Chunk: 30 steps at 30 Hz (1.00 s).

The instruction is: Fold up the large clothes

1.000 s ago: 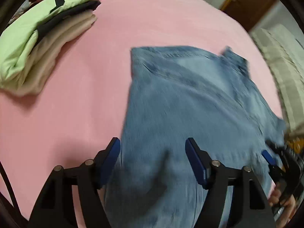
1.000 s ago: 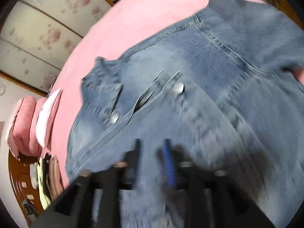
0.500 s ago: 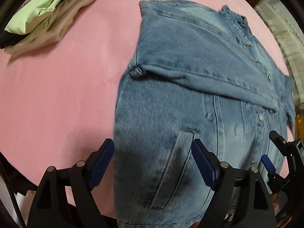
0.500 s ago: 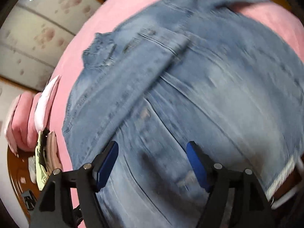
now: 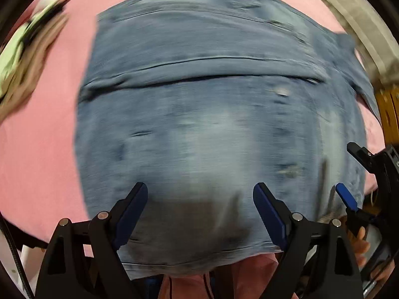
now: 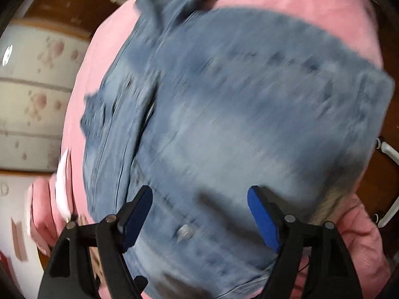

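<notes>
A blue denim jacket (image 5: pixel 204 124) lies spread on the pink bed (image 5: pixel 42 149), with a sleeve folded across its upper part. My left gripper (image 5: pixel 200 211) is open and empty, hovering over the jacket's near hem. My right gripper (image 6: pixel 199 214) is open and empty too, above the jacket (image 6: pixel 237 124) near a metal button (image 6: pixel 185 231). The right gripper also shows at the right edge of the left wrist view (image 5: pixel 349 174). Both views are blurred by motion.
A stack of folded clothes, green on top (image 5: pixel 22 49), lies at the bed's far left. A beige striped cushion (image 5: pixel 359 25) is at the far right. Pink pillows (image 6: pixel 47 211) and a wooden wardrobe with flowered panels (image 6: pixel 37 87) lie beyond the bed.
Both grippers have swung so the jacket's hem is nearer under them. The right gripper, shut a second ago, opened and stays open. The jacket lies as half a second ago.
</notes>
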Tool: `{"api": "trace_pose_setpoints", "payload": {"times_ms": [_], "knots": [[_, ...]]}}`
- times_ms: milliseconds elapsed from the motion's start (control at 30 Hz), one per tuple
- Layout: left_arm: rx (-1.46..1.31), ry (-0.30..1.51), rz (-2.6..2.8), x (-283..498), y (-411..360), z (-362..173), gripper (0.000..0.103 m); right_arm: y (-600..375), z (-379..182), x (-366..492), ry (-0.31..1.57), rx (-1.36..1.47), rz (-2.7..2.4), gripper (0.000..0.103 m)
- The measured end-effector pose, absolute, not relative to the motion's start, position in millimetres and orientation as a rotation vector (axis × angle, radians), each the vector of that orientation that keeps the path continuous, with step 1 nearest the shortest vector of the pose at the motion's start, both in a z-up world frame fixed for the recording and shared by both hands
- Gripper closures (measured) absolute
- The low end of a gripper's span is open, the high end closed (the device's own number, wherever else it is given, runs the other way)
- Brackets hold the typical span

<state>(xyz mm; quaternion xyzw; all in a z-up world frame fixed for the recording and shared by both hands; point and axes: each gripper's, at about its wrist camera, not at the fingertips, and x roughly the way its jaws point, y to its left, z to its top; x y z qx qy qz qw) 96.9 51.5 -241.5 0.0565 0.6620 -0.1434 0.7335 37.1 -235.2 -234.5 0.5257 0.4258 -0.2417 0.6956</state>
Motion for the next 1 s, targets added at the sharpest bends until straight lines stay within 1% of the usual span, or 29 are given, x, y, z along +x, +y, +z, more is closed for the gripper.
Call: {"api": "trace_pose_setpoints", "payload": {"times_ms": [300, 667, 833, 1000], "knots": [[0.192, 1.46, -0.453, 79, -94, -217, 0.018, -374, -232, -6, 0.796, 1.285, -0.723, 0.024], [0.21, 1.493, -0.491, 82, -264, -224, 0.018, -556, -232, 3, 0.688, 1.3, -0.764, 0.024], [0.246, 1.463, -0.48, 90, -311, -222, 0.018, -620, -252, 28, 0.667, 1.327, -0.738, 0.024], [0.248, 1.466, -0.426, 109, -334, -229, 0.018, -660, -267, 56, 0.666, 1.302, -0.743, 0.024]]}}
